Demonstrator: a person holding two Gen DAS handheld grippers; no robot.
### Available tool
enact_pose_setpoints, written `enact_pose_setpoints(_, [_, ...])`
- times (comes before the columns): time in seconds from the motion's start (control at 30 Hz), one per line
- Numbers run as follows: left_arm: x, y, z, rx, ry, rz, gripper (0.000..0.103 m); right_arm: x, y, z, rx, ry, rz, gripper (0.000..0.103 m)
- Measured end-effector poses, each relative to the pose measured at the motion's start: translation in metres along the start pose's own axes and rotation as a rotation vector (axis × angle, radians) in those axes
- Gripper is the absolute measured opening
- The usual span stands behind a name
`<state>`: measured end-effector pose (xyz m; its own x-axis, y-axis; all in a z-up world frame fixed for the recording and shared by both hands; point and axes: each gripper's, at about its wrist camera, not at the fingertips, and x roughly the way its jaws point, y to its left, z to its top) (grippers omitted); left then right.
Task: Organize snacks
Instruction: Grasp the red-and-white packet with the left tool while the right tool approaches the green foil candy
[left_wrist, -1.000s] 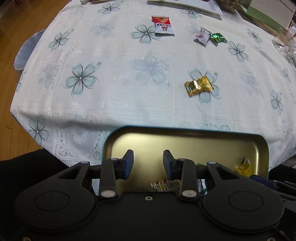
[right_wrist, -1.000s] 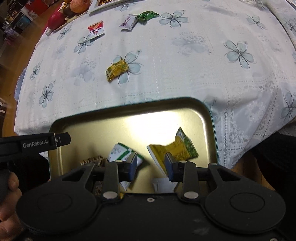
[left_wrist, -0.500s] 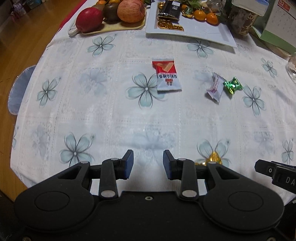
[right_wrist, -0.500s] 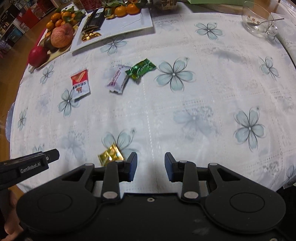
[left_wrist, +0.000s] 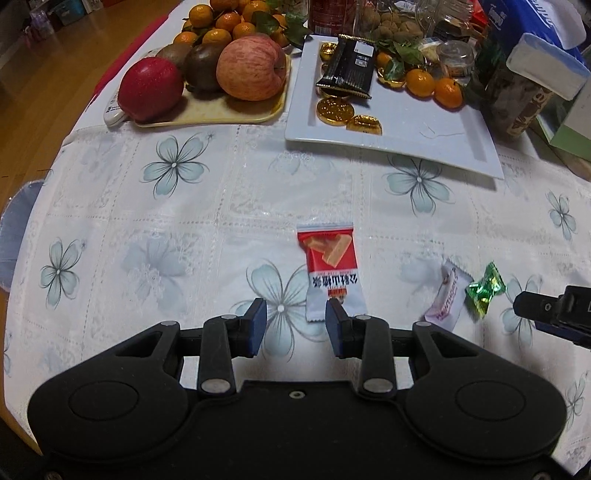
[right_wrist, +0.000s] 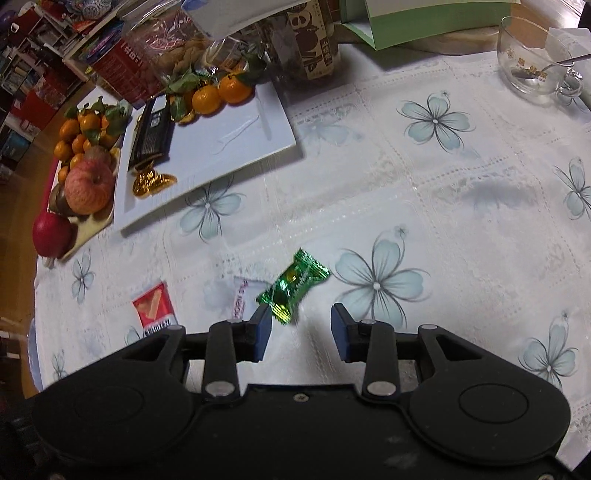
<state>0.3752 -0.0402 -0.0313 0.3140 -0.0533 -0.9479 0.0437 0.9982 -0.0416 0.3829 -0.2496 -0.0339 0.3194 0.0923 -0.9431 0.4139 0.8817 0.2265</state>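
A red and white snack packet (left_wrist: 332, 269) lies on the flowered tablecloth just beyond my left gripper (left_wrist: 295, 328), which is open and empty; the packet's near end is by the right fingertip. It also shows in the right wrist view (right_wrist: 154, 306). A green foil candy (right_wrist: 293, 282) lies just ahead of my right gripper (right_wrist: 301, 328), which is open and empty, near its left fingertip. Beside it lies a white and pink wrapped candy (right_wrist: 242, 297). Both candies show in the left wrist view, green (left_wrist: 484, 290) and white (left_wrist: 446, 295), with the right gripper's tip (left_wrist: 546, 308) beside them.
A white rectangular plate (left_wrist: 406, 129) with gold coins, a black packet and mandarins stands at the back. A fruit tray (left_wrist: 207, 114) with apples and kiwis is at the back left. Jars and boxes stand behind. A glass cup (right_wrist: 535, 55) with a spoon is at the far right.
Both grippers have moved forward from above the gold tin, over the table, past the yellow candy, to the red packet and the green candy. Both stayed open.
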Motion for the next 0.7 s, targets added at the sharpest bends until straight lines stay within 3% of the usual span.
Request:
enact_pose_setpoints(0.2, [0.013,-0.005,0.017,-0.035,-0.01,-0.022,0.044,0.016,-0.001,0.013,0.083,0.001,0.029,0.039])
enact_pose_setpoints(0.5, [0.029,-0.034,0.017,0.034,-0.034,0.041,0.045,0.026,-0.006,0.01,0.1,0.036,0.018,0.039])
enact_pose_setpoints(0.7, [0.043,-0.041,0.014,0.036,-0.02,0.079,0.045,0.025,-0.005,0.01,0.09,0.009,-0.006,0.039])
